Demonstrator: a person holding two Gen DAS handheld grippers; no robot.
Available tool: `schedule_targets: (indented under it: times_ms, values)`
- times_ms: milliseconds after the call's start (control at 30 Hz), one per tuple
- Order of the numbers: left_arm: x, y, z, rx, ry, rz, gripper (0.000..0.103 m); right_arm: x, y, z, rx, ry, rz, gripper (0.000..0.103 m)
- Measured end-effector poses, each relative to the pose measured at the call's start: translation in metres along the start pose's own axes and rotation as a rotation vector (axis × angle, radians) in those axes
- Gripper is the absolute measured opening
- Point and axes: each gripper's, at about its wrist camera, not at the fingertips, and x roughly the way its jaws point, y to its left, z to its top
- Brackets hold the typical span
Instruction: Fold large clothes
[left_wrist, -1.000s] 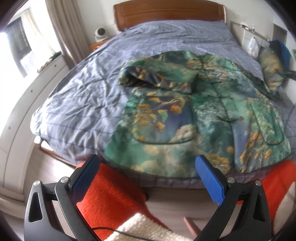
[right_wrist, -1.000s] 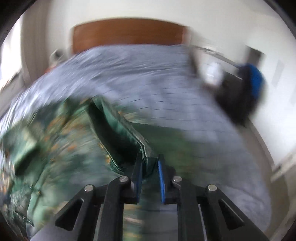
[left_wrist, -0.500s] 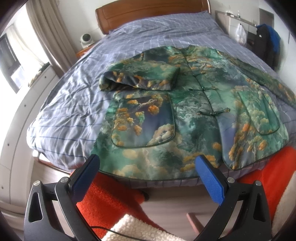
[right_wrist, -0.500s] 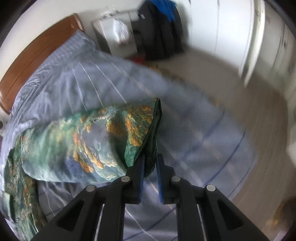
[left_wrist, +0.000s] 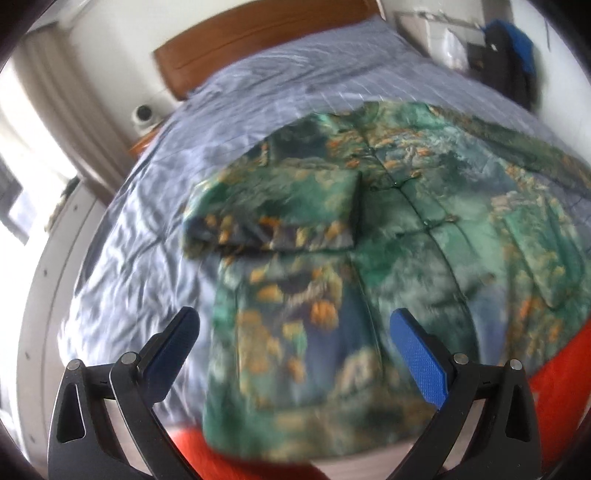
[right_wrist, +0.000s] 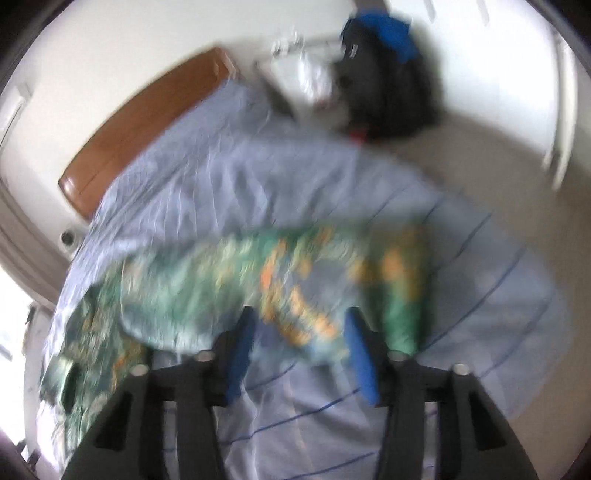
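Two claws, and both of them empty as far as I can tell. Ahead of both lies the bed (left_wrist: 155, 206), its pale blue checked cover running away from me toward the wooden headboard (left_wrist: 258, 40). Spread flat on it is the jacket (left_wrist: 424, 229), green with orange flowers, collar toward the headboard and hem nearest me, so its long axis points straight out from my left claw (left_wrist: 291, 336). That claw hangs spread wide over the near hem, nothing between its blue pads (left_wrist: 417, 354).

One sleeve (left_wrist: 280, 206) already lies folded across the chest, just beyond my left claw. The other sleeve (right_wrist: 295, 280) stretches out sideways over the cover, crossing right in front of my right claw (right_wrist: 299, 350) with its cuff off to the right. The right claw's jaws stand well apart; the picture is blurred, but the cloth looks to lie beyond the tips rather than between them, so I judge that it grips nothing.

What matters for the next move, I think, is that this stretched sleeve lies across my right claw's line, not along it, and my right claw is much the nearer. To fold it in, I would take the cuff end and carry it leftward over the body to match the first sleeve.
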Motion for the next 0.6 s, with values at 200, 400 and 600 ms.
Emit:
schedule_targets:
  times_ms: [200,400,600]
  values:
    - [0.063,-0.026,0.052,0.129,0.008,0.101,0.103,0.011,-0.028,-0.053,0.198,0.016,-0.158,0.056]
    - [0.159,-0.051,0.064,0.194,0.167,0.072,0.103,-0.043,0.032,-0.107,0.036,-0.056,-0.057,0.058]
    - [0.151,-0.008,0.058,0.029,0.155,-0.005,0.013,-0.088,0.083,-0.163,-0.155,-0.127,-0.025,0.066]
